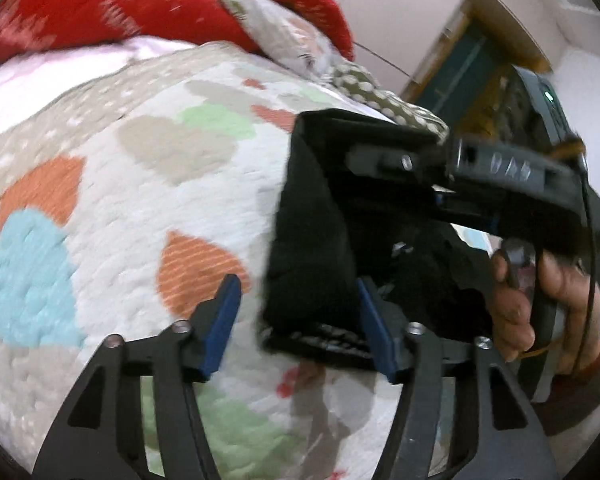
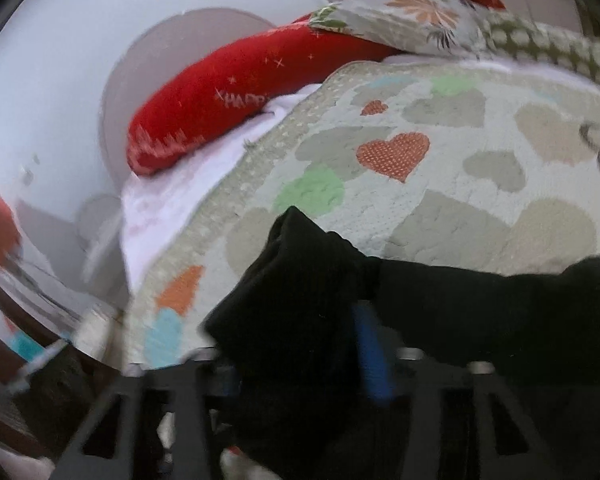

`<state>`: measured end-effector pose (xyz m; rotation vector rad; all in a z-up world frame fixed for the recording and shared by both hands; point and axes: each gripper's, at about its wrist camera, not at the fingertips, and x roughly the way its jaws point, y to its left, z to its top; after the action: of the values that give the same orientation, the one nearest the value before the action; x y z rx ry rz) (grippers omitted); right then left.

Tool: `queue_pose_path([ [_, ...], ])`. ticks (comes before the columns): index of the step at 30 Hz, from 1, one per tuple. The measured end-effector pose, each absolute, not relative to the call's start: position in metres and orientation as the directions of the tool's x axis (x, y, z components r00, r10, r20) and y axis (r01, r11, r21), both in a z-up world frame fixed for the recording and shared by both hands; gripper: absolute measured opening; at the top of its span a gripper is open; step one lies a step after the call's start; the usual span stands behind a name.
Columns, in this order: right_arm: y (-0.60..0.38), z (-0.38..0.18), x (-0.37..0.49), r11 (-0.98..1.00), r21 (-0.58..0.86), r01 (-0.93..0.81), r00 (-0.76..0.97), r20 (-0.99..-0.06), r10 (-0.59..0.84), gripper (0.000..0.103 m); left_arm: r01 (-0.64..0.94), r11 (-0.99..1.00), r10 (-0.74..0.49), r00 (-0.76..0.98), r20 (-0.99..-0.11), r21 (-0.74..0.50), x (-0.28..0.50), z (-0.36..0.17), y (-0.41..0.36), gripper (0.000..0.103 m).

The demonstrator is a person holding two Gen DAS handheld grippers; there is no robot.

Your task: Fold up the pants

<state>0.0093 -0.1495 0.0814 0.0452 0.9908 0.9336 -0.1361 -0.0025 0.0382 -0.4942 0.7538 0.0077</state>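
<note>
The black pants (image 1: 312, 220) are bunched and lifted above a heart-patterned quilt (image 1: 120, 200). My left gripper (image 1: 300, 328) is open, its blue pads (image 1: 220, 324) spread wide, the pants' lower edge hanging between them near the right pad. The right gripper's body (image 1: 500, 176) reaches in from the right, held by a hand (image 1: 540, 300), with the pants draped off it. In the right wrist view the pants (image 2: 300, 300) cover my right gripper (image 2: 300, 360); one blue pad (image 2: 370, 352) shows and the cloth sits between the fingers.
Red pillows (image 1: 92, 8) and a floral pillow (image 1: 288, 36) lie at the bed's head. A white wall (image 2: 80, 60) borders the bed on the left in the right wrist view. The quilt (image 2: 440, 180) spreads ahead of the pants.
</note>
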Motion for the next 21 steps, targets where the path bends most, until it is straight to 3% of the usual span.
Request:
queue_pose_path([
  [1, -0.149, 0.084, 0.007, 0.623, 0.426, -0.656, 0.216, -0.684, 0.696, 0.019, -0.188, 0.884, -0.166, 0.728, -0.665, -0.428, -0.136, 0.036, 0.0, 0.06],
  [4, -0.153, 0.103, 0.001, 0.585, 0.441, -0.681, 0.227, -0.632, 0.741, 0.016, -0.203, 0.882, -0.173, 0.701, -0.692, -0.426, -0.13, 0.032, 0.004, 0.06],
  [9, -0.121, 0.102, -0.026, 0.508, 0.309, -0.804, 0.143, -0.728, 0.67, 0.016, -0.25, 0.859, -0.131, 0.736, -0.664, -0.446, -0.142, 0.036, 0.026, 0.06],
  [13, -0.105, 0.071, -0.028, 0.486, 0.371, -0.791, 0.044, -0.758, 0.651, 0.025, -0.275, 0.842, -0.137, 0.723, -0.677, -0.464, -0.151, 0.03, 0.036, 0.06],
  [17, -0.129, 0.077, -0.007, 0.407, 0.61, -0.679, -0.073, -0.608, 0.79, 0.045, -0.263, 0.791, -0.22, 0.721, -0.657, -0.553, -0.159, 0.022, 0.044, 0.065],
  [19, -0.137, 0.078, 0.0, 0.381, 0.669, -0.638, -0.076, -0.547, 0.834, 0.045, -0.255, 0.758, -0.247, 0.74, -0.626, -0.6, -0.161, 0.024, 0.046, 0.071],
  [21, -0.132, 0.069, 0.002, 0.393, 0.686, -0.612, -0.077, -0.546, 0.834, 0.045, -0.242, 0.737, -0.265, 0.755, -0.599, -0.631, -0.163, 0.027, 0.045, 0.071],
])
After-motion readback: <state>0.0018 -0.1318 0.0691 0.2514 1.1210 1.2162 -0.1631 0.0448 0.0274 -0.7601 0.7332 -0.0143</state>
